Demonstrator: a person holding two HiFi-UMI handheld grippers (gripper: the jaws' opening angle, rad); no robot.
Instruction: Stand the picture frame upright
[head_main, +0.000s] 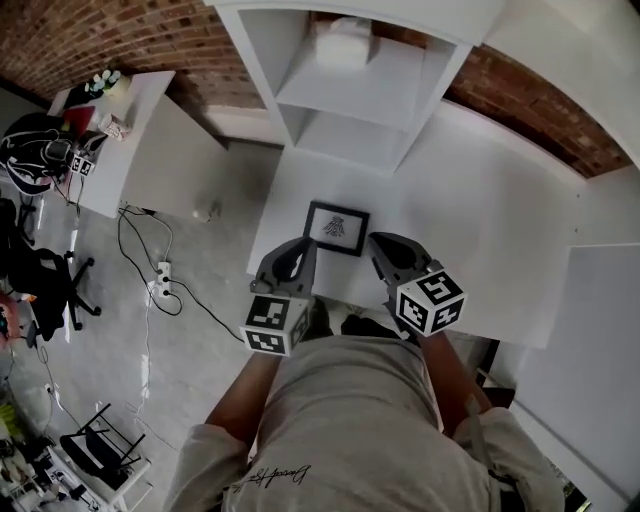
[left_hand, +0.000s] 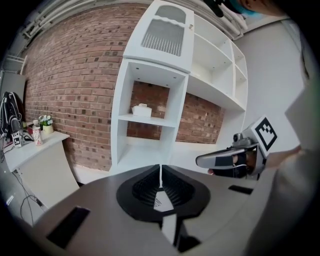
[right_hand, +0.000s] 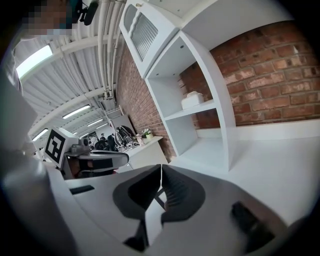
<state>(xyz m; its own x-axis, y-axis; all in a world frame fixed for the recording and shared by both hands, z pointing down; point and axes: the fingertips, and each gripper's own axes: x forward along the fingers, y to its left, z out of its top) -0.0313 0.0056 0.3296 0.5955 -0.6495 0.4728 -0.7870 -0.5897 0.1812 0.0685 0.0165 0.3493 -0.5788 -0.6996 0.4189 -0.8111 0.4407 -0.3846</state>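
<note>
Picture frame appeared to lie flat, face up, on the white worktop, near its front edge and in front of the white shelf unit. L gripper sat just beside the frame's left-front corner and R gripper just beside its right-front corner, w/ the frame between them and neither clearly touching it. Both sets of jaws were pressed together w/ nothing held. Brick wall behind.
</note>
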